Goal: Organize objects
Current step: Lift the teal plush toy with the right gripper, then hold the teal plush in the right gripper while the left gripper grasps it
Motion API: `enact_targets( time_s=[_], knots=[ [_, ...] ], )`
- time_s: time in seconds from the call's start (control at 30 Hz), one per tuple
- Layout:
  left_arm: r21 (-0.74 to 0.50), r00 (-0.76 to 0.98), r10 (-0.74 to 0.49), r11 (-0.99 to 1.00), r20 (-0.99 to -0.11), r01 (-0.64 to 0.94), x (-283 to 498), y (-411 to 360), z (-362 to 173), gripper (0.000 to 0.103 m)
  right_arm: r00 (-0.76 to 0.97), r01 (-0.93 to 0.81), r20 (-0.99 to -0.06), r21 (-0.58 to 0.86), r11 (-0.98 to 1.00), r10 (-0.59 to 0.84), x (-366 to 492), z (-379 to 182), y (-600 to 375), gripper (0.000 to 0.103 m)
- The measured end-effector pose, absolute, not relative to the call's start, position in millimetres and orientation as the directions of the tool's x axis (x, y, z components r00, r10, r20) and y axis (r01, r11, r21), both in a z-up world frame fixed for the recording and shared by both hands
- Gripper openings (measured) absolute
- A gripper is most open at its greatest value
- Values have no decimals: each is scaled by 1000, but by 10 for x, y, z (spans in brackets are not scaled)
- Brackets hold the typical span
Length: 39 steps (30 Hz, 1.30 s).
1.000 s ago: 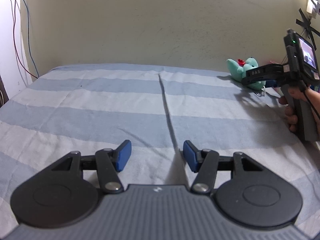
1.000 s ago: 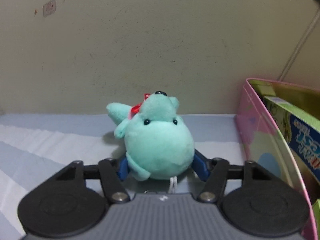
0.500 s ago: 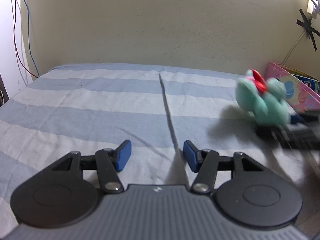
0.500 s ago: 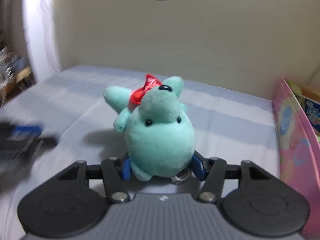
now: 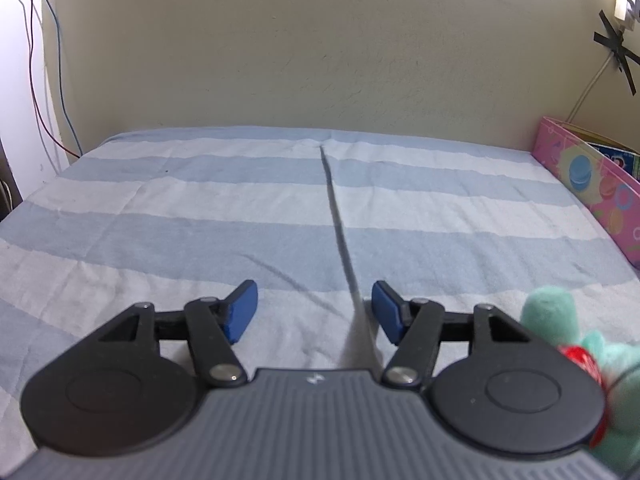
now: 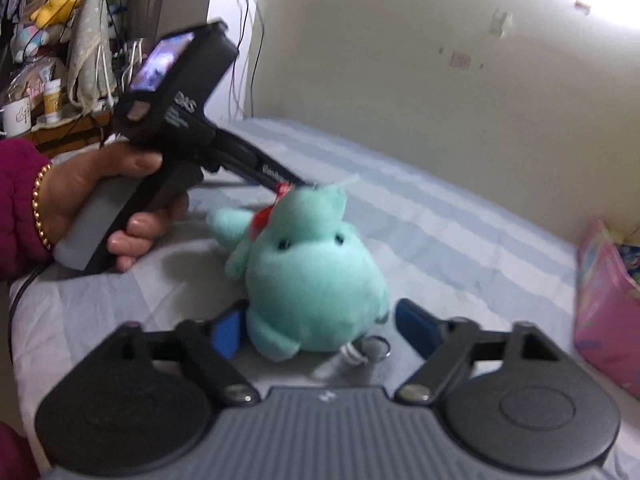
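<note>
The mint-green plush toy (image 6: 316, 276), a rounded, short-pile fabric animal with a bulbous body, small black bead eyes and a red ribbon bow (image 6: 262, 218) at one ear, sits on the bed between the blue pads of the right gripper (image 6: 316, 330). Its long axis runs roughly upright, snout tilted up and away from the camera, face turned toward the lens. A small metal key ring (image 6: 374, 348) lies at its base. The right gripper's jaws are opening: the right pad stands clear of the plush, while the left pad sits just beside its flank, contact uncertain.

In the left wrist view the same toy (image 5: 560, 324) appears at the lower right edge, just beside the left gripper (image 5: 314, 312). That gripper's blue rubber-faced fingers are apart and opening, with only bedding between them. A hand (image 6: 92, 200) with a gold bead bracelet and magenta sleeve grips its grey handle.

The bed sheet (image 5: 240, 216) is woven cotton in broad blue and white stripes, with a raised crease down its centre. A glossy pink printed box (image 5: 592, 188) stands at the right edge against the textured cream wall (image 5: 320, 60).
</note>
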<state>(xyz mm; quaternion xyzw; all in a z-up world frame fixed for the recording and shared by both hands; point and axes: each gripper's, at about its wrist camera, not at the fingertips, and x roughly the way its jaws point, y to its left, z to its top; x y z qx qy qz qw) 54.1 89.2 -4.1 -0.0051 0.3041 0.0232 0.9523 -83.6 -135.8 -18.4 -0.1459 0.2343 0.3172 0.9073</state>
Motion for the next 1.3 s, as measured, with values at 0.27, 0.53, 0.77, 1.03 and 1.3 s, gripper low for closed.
enact_targets(
  time_s=[0.27,0.53,0.77,1.03,1.3],
  knots=[
    [8,813,46,999,-580,-51,536,888,-47,67,683,-599,-520,1,801,512,-708,-159,-1375,86],
    [-4,808,30,999,-589,-40,537,929,-41,75,685,-564,-515,74,822,516,-762,-215,-1478,86],
    [-155,789,-58,987,-611,-47,383,1211,29,82,668,-546,-513,153,824,539,-785,-187,-1661,86],
    [-460,734,-385,881,-559,112,-7,1334,232,78,606,-473,-529,361,803,595,-548,-227,-1750,78],
    [-540,658,-558,799,-505,262,-11,1057,281,72,557,-499,-539,391,773,632,-394,-198,-1558,70]
  ],
)
